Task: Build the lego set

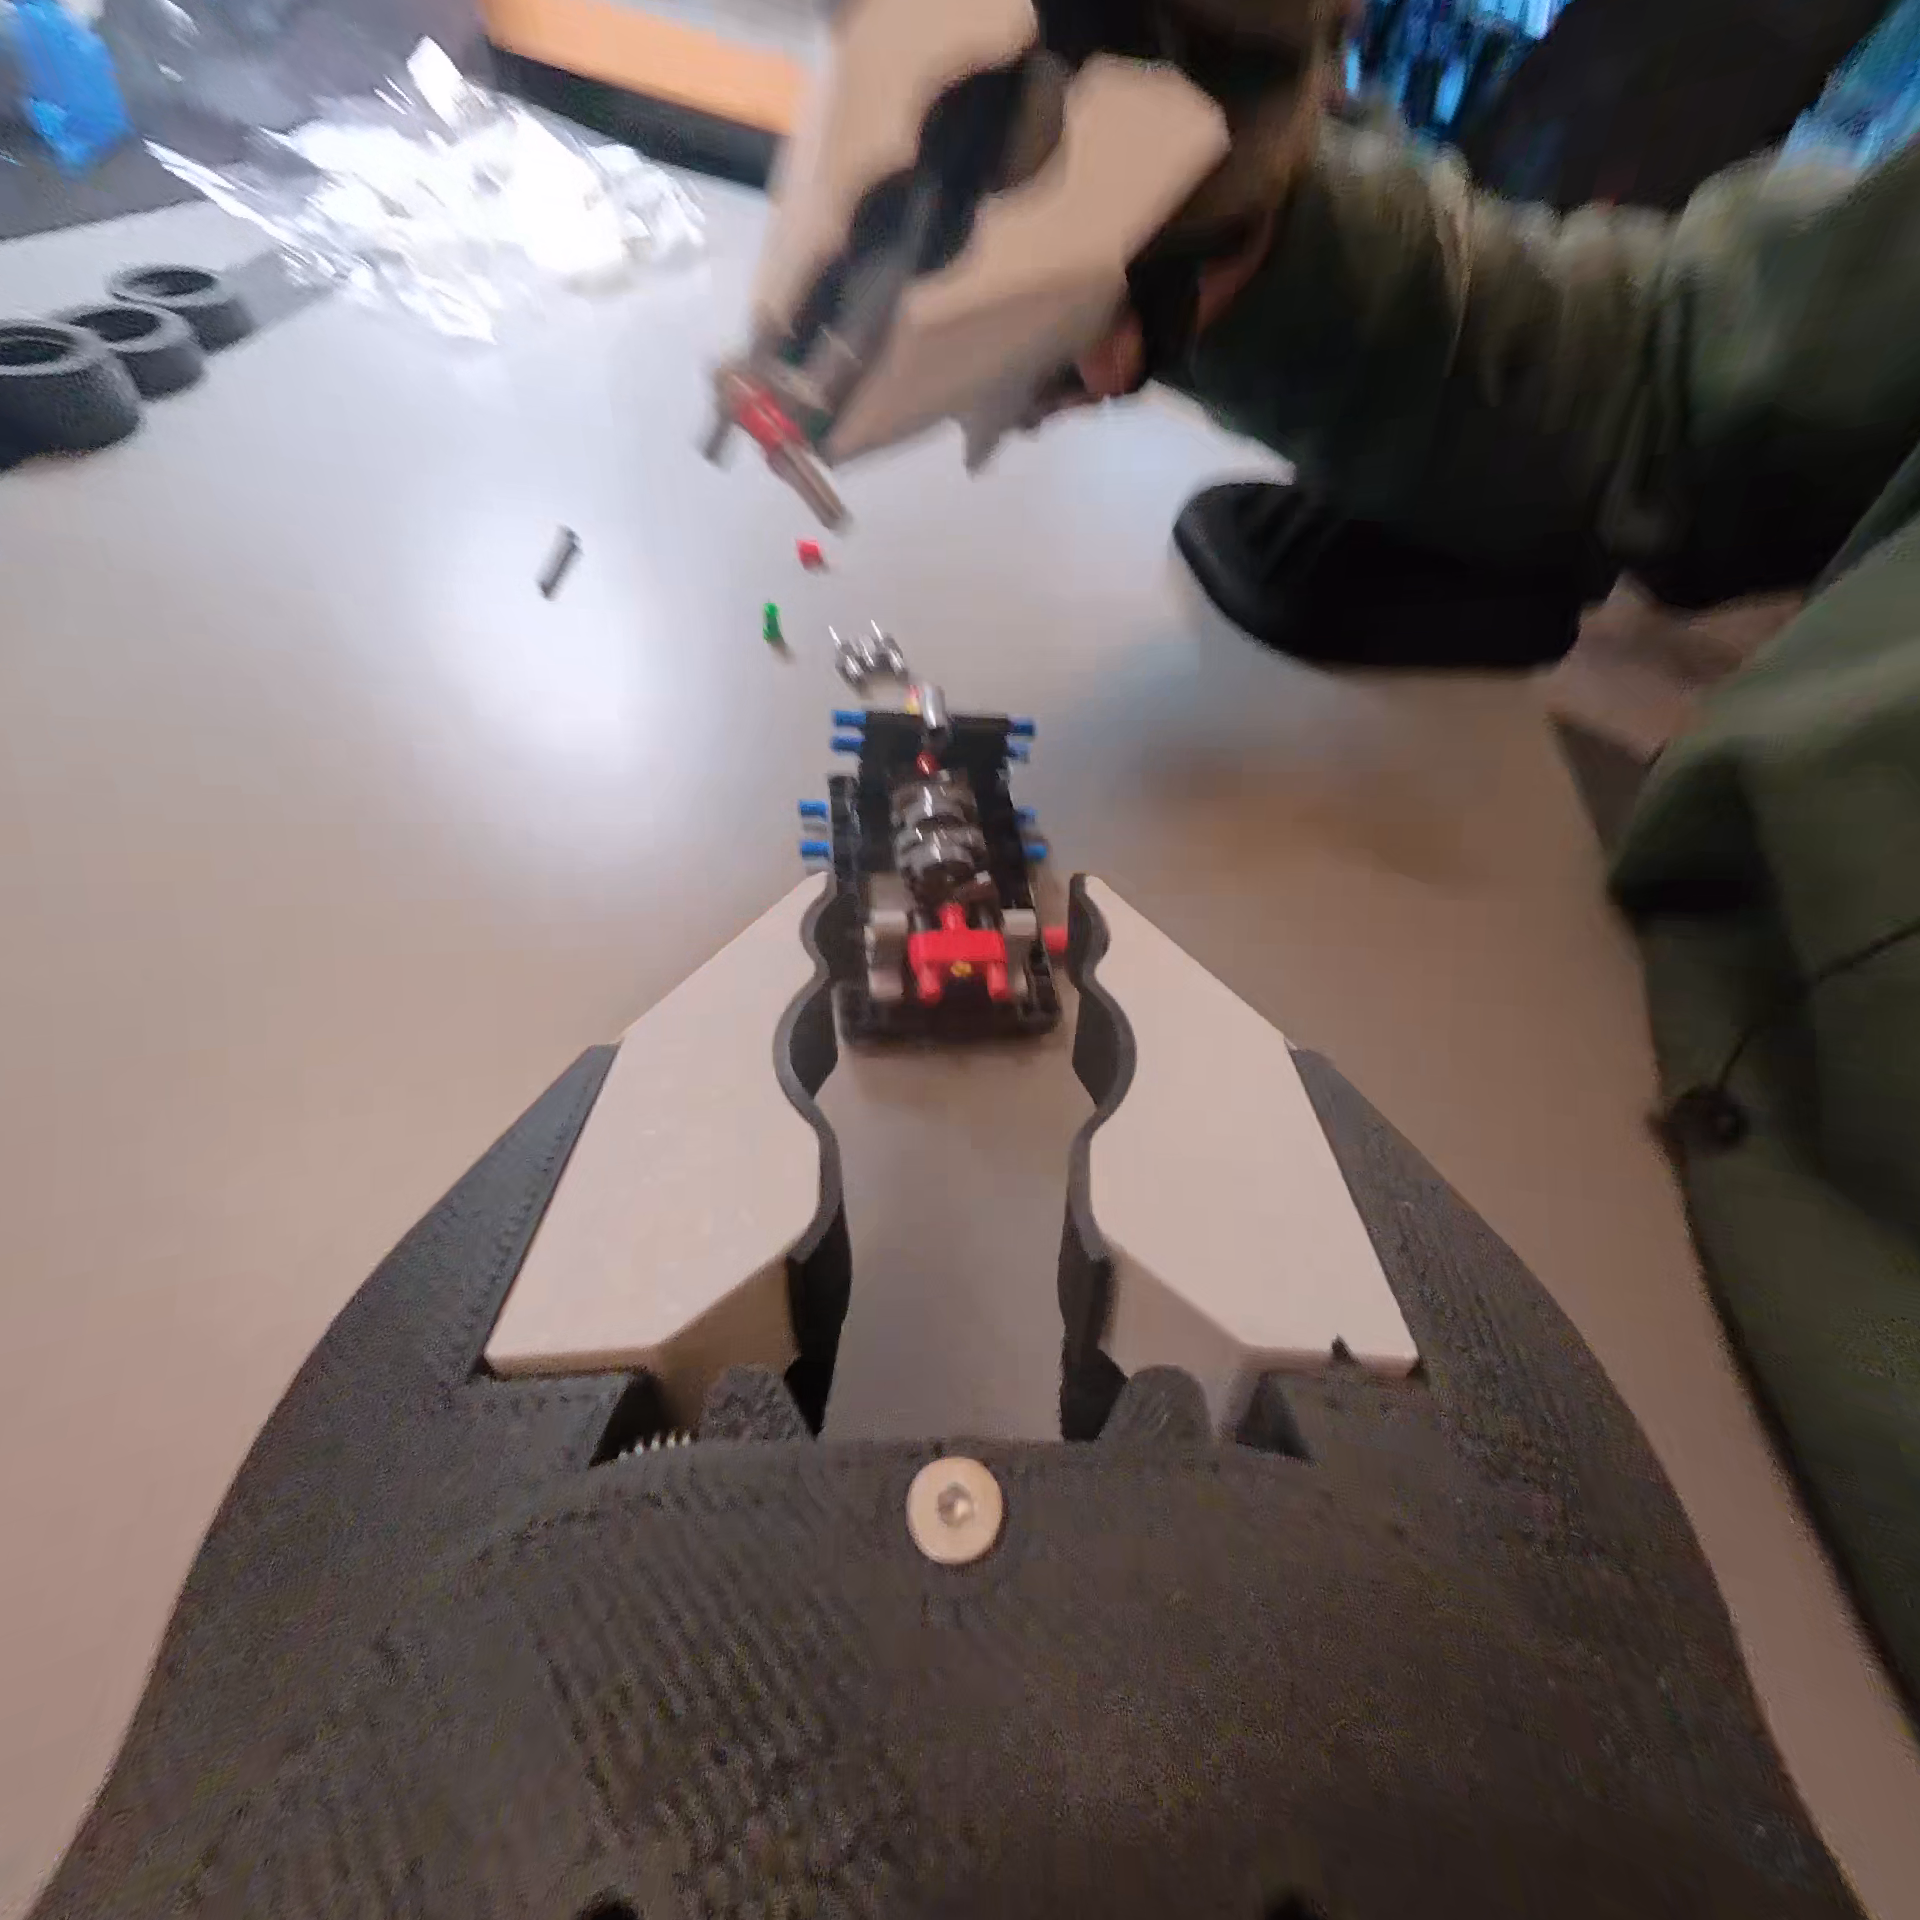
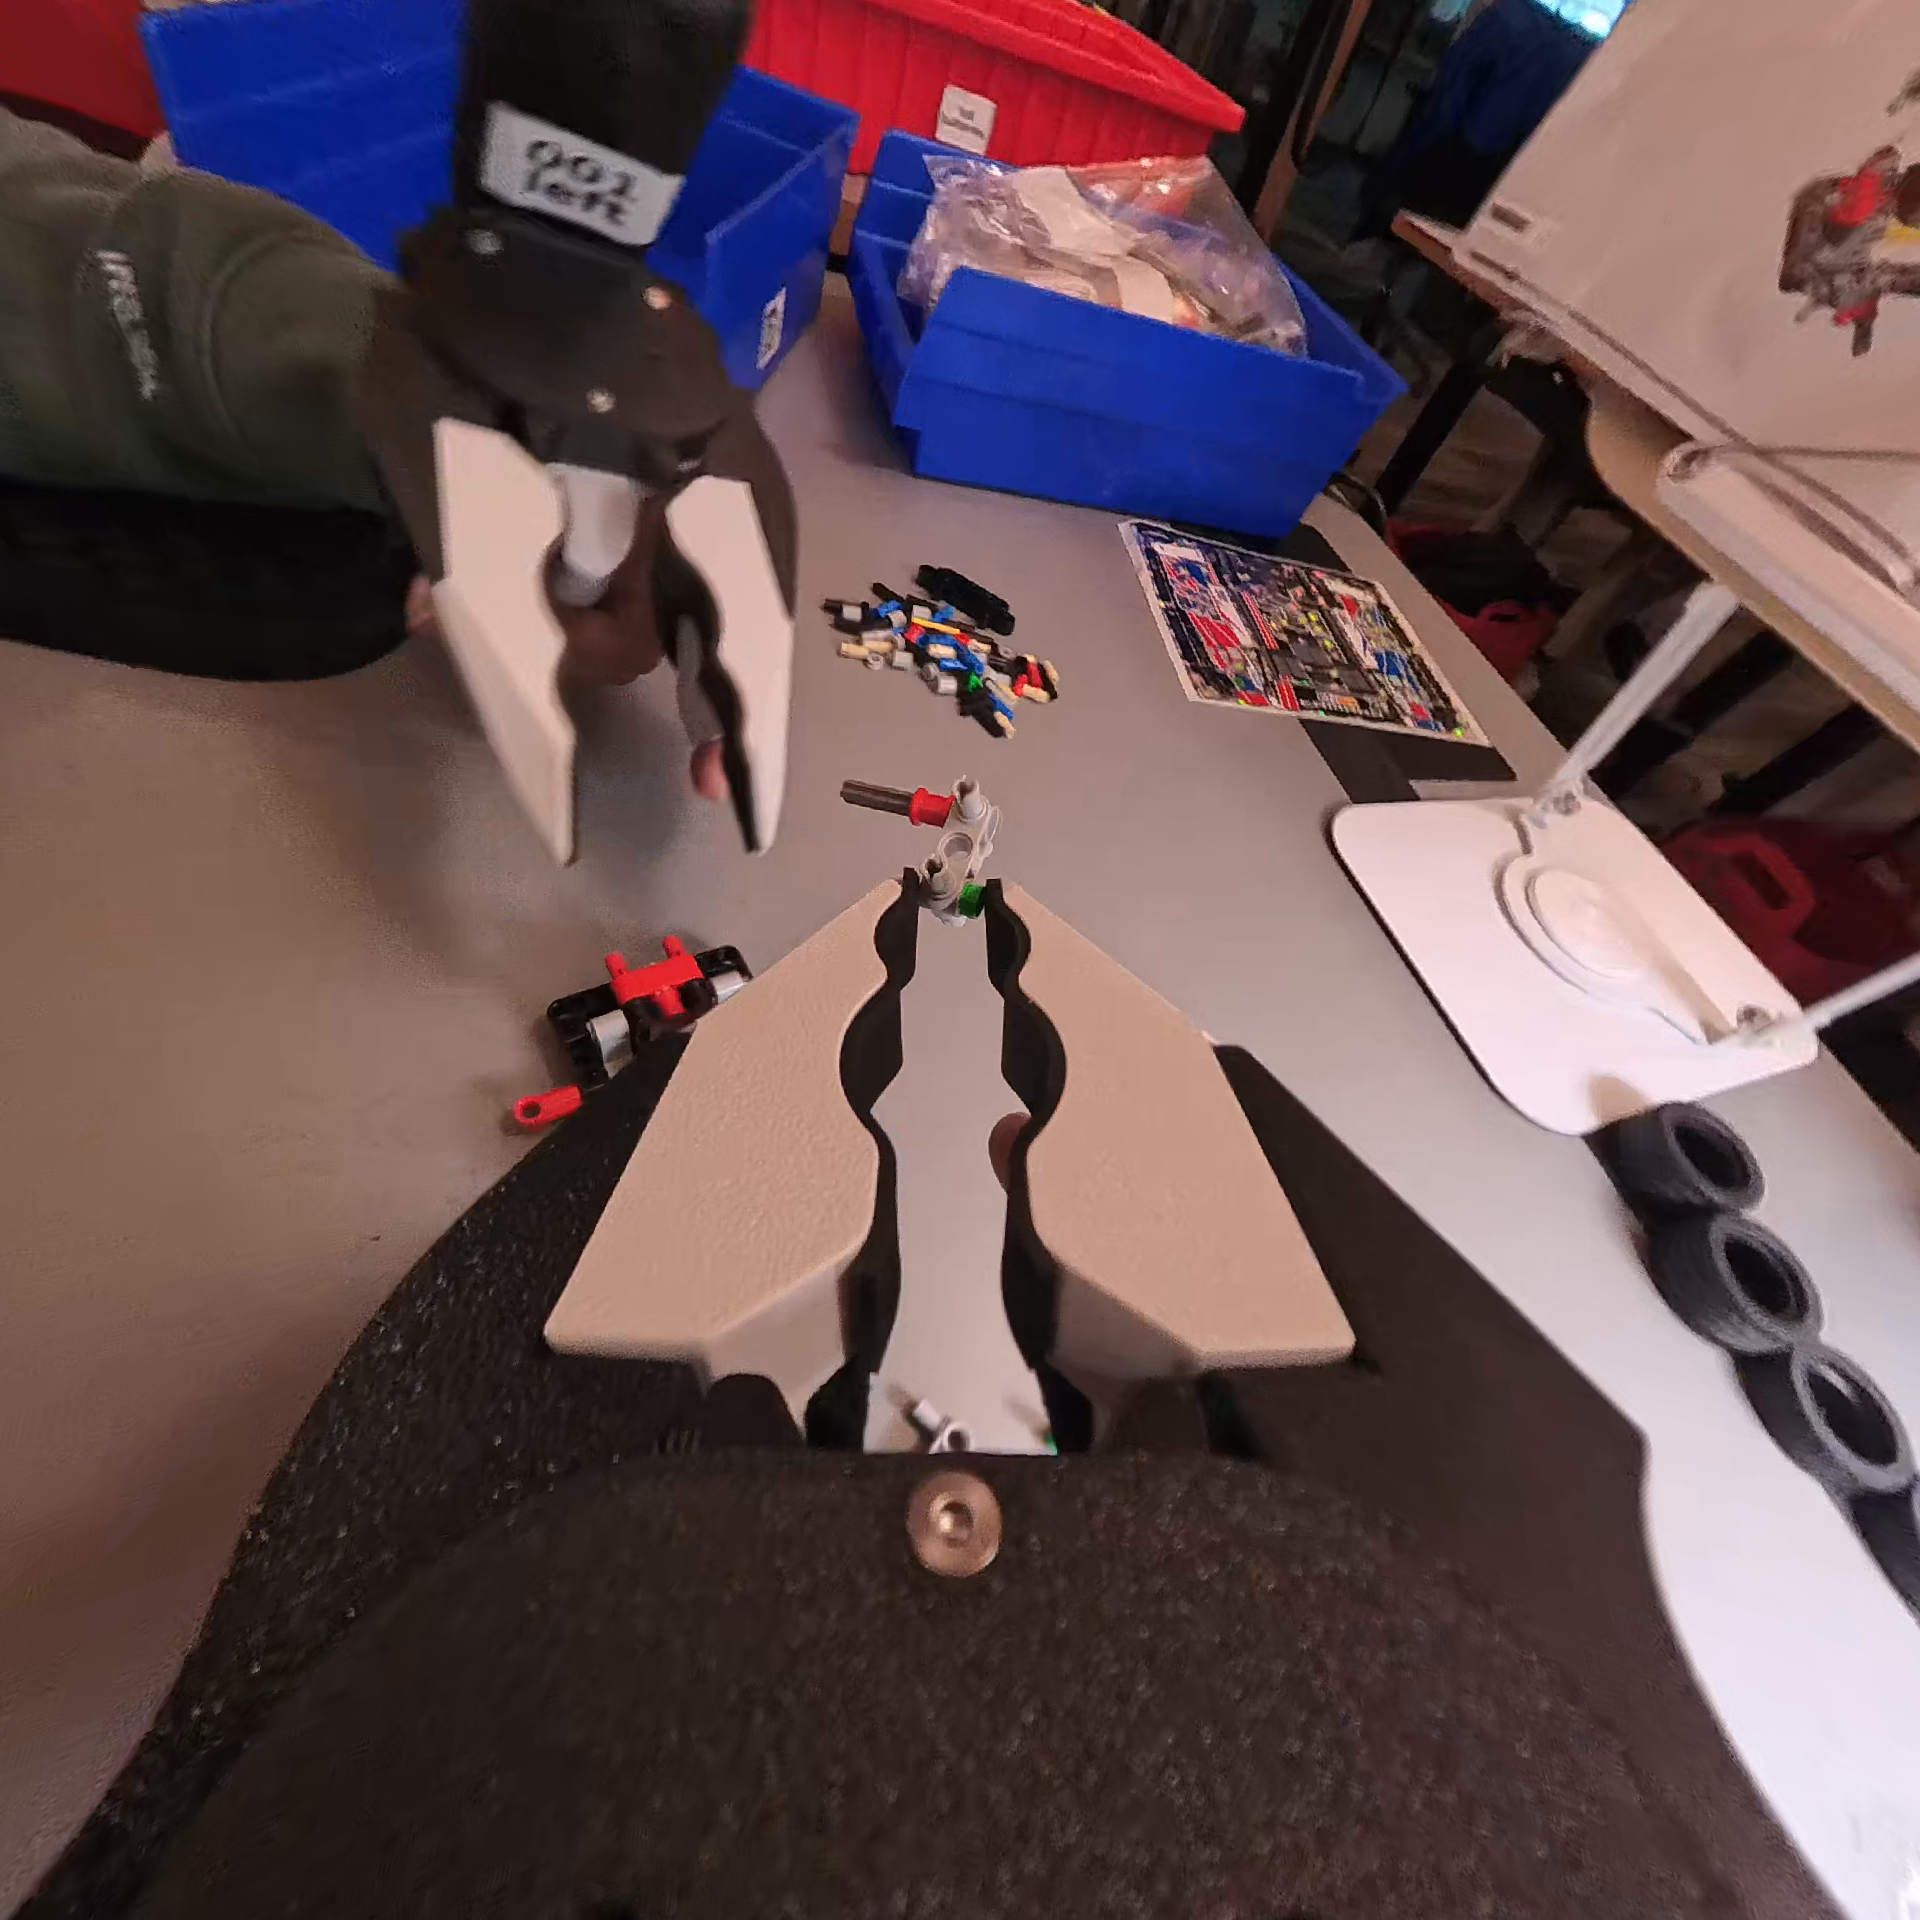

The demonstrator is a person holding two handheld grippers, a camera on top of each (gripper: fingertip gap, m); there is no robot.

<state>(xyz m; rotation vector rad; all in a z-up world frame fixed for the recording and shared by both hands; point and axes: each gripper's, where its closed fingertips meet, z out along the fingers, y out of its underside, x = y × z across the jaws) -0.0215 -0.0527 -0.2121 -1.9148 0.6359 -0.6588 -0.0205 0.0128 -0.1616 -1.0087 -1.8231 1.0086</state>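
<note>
Right wrist view: right gripper (image 2: pixel 951 894) is clamped on a small grey sub-assembly (image 2: pixel 961 847) with a green pin and a red-capped axle, lifted over the table (image 2: pixel 260 883).

Left gripper (image 1: pixel 945 914) is released, its fingers either side of the chassis's (image 1: pixel 940 883) near end without visibly touching it; the chassis lies on the table at 12 o'clock from it. The step, I judge, is fitting the sub-assembly: the left should clench to steady the chassis, then the right aligns the pins. The chassis is a black frame with blue pins, grey gears and a red front block. The loose pile (image 2: pixel 940 649) sits at 12 o'clock beyond the right gripper, the tyres (image 2: pixel 1756 1278) at 4.
</note>
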